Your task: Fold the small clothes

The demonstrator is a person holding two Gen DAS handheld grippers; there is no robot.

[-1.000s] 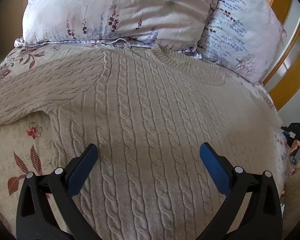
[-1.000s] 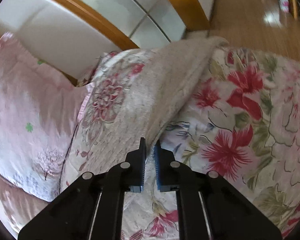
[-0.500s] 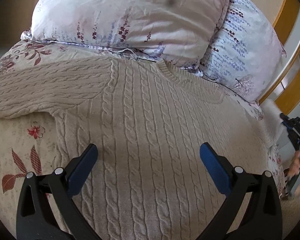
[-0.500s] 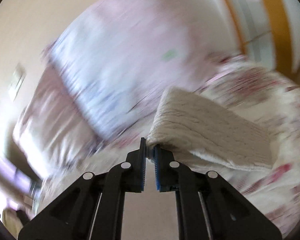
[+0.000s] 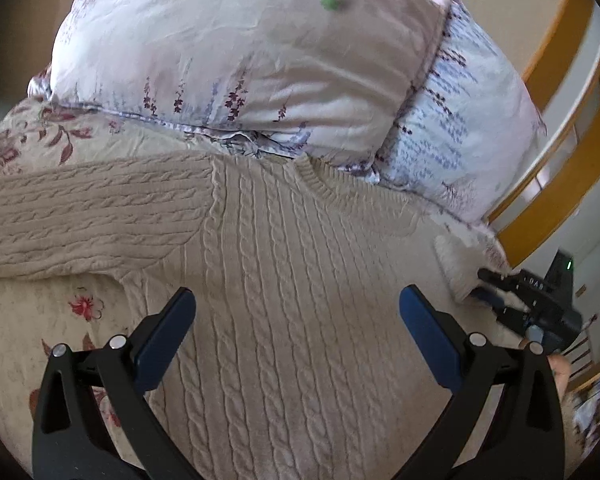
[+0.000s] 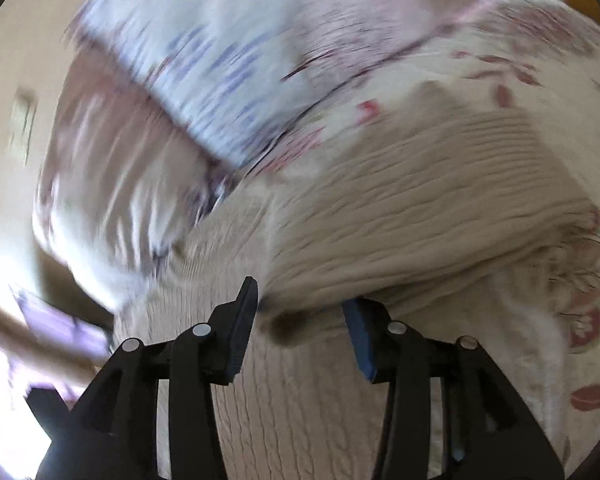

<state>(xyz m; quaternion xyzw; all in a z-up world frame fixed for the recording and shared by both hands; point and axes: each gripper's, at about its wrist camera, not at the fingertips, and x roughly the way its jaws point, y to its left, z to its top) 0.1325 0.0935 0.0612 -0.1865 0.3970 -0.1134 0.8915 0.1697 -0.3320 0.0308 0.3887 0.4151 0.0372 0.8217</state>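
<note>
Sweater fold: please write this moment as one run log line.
sweater: flat on bed | right sleeve: folded over body | right gripper: opening, releasing sleeve | left gripper: open, empty

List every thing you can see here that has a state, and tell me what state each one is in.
Sweater: spread flat on the bed, one sleeve folded over its body.
Other sleeve: lying straight out to the side, not folded.
Left tongs: open above the sweater, holding nothing.
Right tongs: jaws opening, folded sleeve's end between them.
Pillows: propped at the head of the bed.
</note>
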